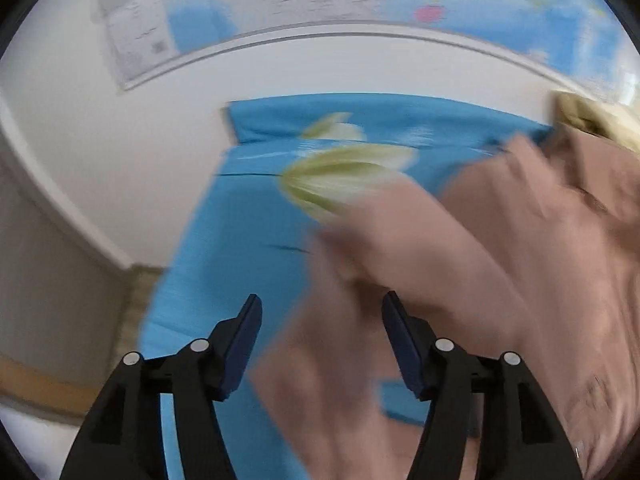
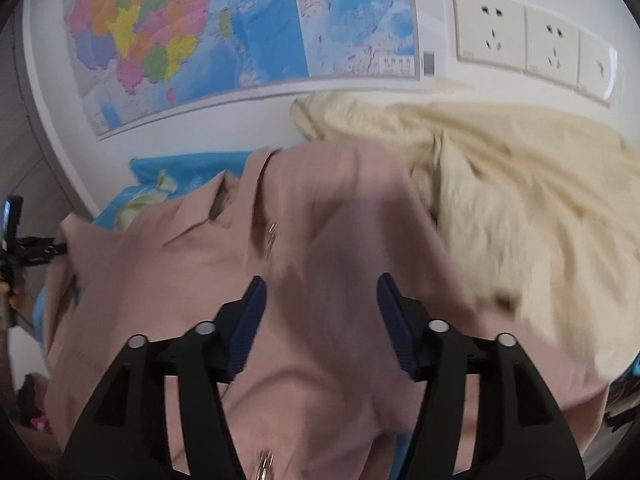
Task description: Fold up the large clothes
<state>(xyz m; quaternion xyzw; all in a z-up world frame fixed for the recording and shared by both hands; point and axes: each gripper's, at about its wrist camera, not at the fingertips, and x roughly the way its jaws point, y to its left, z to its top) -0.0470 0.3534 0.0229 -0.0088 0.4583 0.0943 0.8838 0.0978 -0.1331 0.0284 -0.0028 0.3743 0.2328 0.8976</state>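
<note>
Pink garment (image 2: 320,216), a large dusty-pink shirt with a collar, lies rumpled on a blue floral sheet (image 1: 224,232). Seen from the right wrist, the right gripper (image 2: 320,300) hangs just above the pink cloth with its blue-padded fingers (image 2: 250,320) spread wide, grasping nothing. Seen from the left wrist, the left gripper (image 1: 322,320) is likewise spread apart, empty, over the shirt's left edge where it meets the sheet; this view is blurred. Beyond the shirt, to its right, a cream garment (image 2: 500,184) sits heaped and overlaps it. Behind both, a white wall carries a colourful map (image 2: 224,32) and a row of power sockets (image 2: 532,40)
</note>
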